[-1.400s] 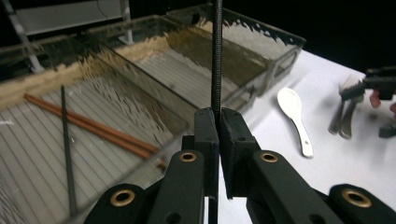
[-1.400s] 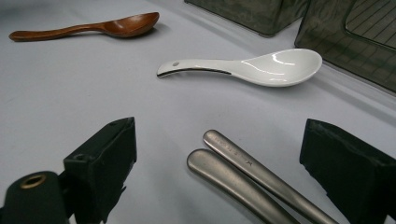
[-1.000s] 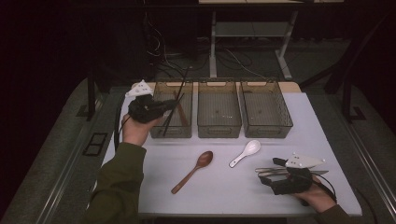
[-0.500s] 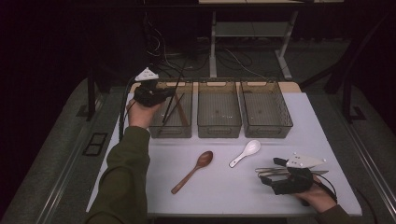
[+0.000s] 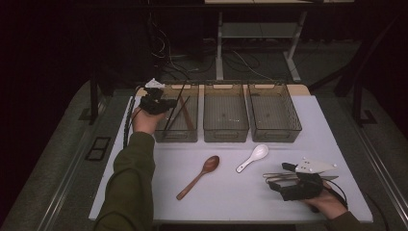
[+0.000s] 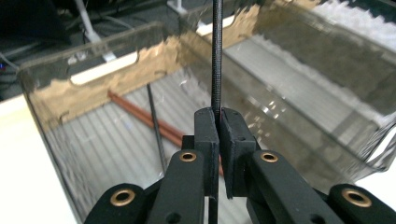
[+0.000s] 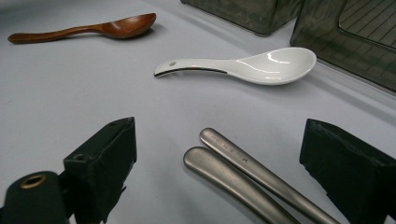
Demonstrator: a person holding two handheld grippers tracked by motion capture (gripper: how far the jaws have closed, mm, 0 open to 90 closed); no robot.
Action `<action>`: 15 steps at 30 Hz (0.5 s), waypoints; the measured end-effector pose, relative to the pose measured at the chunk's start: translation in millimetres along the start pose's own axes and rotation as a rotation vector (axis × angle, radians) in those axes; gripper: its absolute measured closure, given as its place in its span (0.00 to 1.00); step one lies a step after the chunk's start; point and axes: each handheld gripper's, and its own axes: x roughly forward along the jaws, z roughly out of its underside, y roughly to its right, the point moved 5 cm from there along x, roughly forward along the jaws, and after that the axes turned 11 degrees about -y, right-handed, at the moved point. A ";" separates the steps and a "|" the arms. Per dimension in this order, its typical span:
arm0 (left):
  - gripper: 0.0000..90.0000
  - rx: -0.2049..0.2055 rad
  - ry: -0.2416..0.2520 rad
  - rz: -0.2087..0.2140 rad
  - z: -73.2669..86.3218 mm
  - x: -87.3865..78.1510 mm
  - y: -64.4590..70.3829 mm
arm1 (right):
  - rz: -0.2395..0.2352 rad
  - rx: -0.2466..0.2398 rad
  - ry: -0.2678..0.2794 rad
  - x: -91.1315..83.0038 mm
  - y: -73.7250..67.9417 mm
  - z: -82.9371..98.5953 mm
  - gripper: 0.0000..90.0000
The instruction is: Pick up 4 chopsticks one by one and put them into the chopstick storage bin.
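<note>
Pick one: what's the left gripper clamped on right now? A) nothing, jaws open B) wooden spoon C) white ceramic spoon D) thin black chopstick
D. In the left gripper view the left gripper has its jaws shut on a thin black chopstick over the leftmost bin; the wooden spoon and white ceramic spoon lie on the table.

My left fingers (image 6: 218, 122) are closed on a thin black chopstick (image 6: 215, 56), which stands nearly upright over the leftmost bin (image 5: 192, 135), a clear smoky plastic box at the far side of the worktop. On that bin's ribbed floor lie another black chopstick (image 6: 155, 121) and a reddish-brown pair (image 6: 140, 114), slanted just beside each other.
</note>
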 end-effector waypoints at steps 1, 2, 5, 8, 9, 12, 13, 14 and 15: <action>0.95 -0.009 -0.005 0.002 2.0 1.7 -0.7 | 0.000 -0.001 -0.001 0.1 -0.1 0.0 0.12; 0.95 -0.015 -0.007 0.006 3.9 2.9 -1.5 | -0.001 0.000 -0.001 0.3 -0.2 0.0 0.12; 0.95 -0.024 -0.021 0.010 7.9 6.0 -3.1 | -0.001 0.001 -0.001 0.8 -0.1 -0.1 0.12; 0.95 -0.038 -0.038 0.007 11.5 9.5 -5.2 | 0.001 -0.001 0.000 1.0 0.3 -0.2 0.12; 0.94 -0.036 -0.053 0.008 13.3 10.4 -6.2 | 0.000 -0.001 0.000 1.0 0.1 -0.2 0.12; 0.94 -0.054 -0.071 0.001 16.7 14.6 -6.7 | -0.001 0.001 -0.001 1.0 0.0 0.0 0.12; 0.93 -0.049 -0.082 -0.014 17.8 14.8 -7.9 | -0.001 0.002 -0.001 0.9 0.2 0.0 0.12; 0.89 -0.057 -0.076 -0.022 18.1 15.3 -8.3 | -0.001 0.001 -0.002 0.8 0.3 0.1 0.12; 0.85 -0.061 -0.070 -0.023 18.5 15.6 -8.6 | 0.000 0.001 -0.002 0.8 0.4 0.2 0.12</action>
